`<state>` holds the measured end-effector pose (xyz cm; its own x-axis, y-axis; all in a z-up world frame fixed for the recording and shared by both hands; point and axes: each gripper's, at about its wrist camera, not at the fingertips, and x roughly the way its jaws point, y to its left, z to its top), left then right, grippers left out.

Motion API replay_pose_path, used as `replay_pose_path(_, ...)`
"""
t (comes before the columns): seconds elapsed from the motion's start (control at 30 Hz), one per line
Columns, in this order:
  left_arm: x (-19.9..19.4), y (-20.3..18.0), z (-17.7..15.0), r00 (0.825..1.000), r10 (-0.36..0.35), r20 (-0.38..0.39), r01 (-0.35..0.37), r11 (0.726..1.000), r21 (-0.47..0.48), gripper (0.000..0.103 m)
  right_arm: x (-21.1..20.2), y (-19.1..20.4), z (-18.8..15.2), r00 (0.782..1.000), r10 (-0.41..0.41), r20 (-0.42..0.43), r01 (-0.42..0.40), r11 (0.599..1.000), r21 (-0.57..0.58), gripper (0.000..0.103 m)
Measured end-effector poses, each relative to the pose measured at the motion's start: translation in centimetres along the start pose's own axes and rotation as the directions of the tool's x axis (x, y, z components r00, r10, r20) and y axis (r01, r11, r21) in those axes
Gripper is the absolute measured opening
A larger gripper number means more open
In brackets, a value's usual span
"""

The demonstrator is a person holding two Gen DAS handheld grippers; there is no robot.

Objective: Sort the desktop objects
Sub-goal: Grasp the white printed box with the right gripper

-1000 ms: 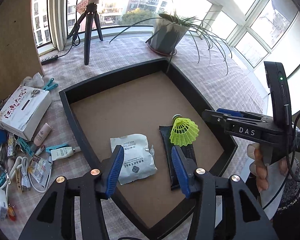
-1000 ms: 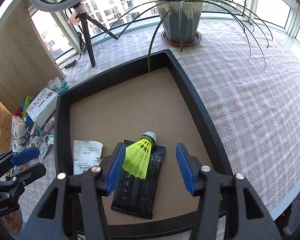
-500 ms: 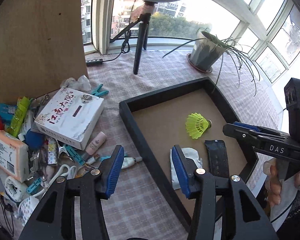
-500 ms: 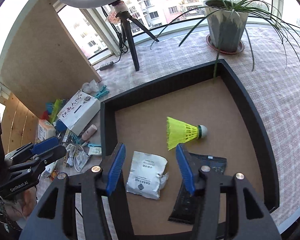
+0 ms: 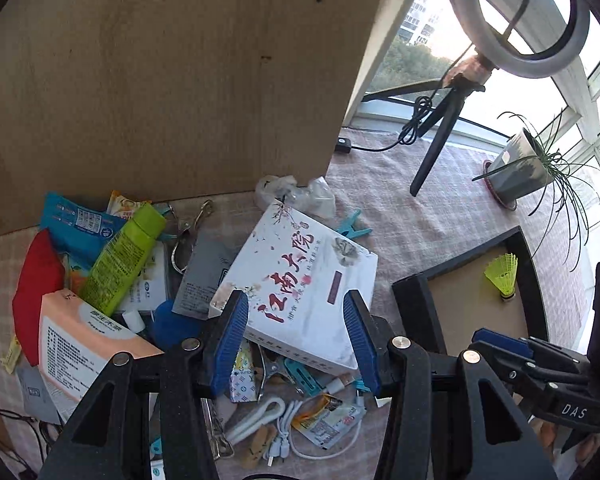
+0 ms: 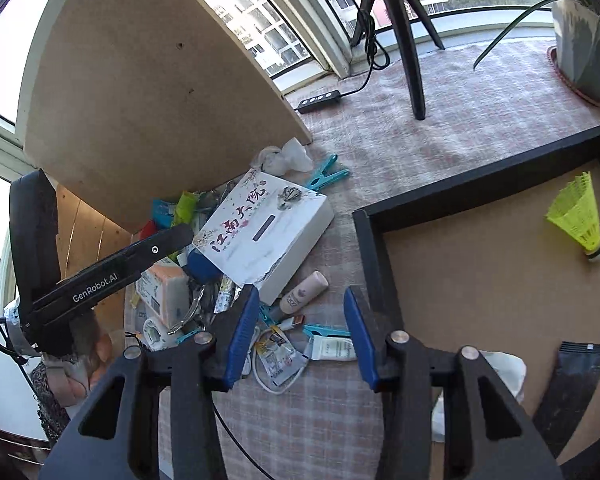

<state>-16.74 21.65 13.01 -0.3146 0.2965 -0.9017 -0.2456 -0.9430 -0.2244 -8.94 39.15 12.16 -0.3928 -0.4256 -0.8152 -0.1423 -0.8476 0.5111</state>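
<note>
A heap of small items lies on the checked cloth left of a black tray [image 6: 370,248]. On top sits a white box with red characters [image 5: 300,288] [image 6: 260,232]. My left gripper [image 5: 296,344] hovers open over that box's near edge, nothing between its blue pads. My right gripper [image 6: 298,336] hangs over the cloth by the tray's left wall, above a white tube [image 6: 334,349] and a pink tube [image 6: 304,292]; its jaws are closing, empty. In the tray lie a yellow shuttlecock [image 6: 578,216] [image 5: 502,274], a white pouch [image 6: 500,364] and a black pouch [image 6: 572,388].
The heap also holds a green bottle [image 5: 120,260], a peach carton [image 5: 80,344], a red pouch [image 5: 34,276], teal clips [image 6: 326,178], white cables [image 5: 284,436]. A wooden board [image 5: 160,80] stands behind it. A tripod [image 6: 404,28] and a potted plant [image 6: 584,44] stand farther back.
Both grippers swung left, from above the tray to the heap beside it. The right gripper's jaws have narrowed. The shuttlecock, white pouch and black pouch stay in the tray.
</note>
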Motion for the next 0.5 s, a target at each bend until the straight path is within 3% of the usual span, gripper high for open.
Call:
replay_pose_path(0.23,3.3,1.7,1.5,0.999,-0.019,-0.050,0.017,0.999,-0.032,0.047,5.1,-0.2,1.4,0.998,0.006,-0.062,0.000,0.995,0.096,0.038)
replay_pose_path(0.5,5.2,1.7,2.4,0.997,-0.030,-0.073,0.028,0.999,-0.034,0.047,7.5,-0.6,1.9,0.996,0.038,-0.087,-0.025,0.989,0.149,0.038)
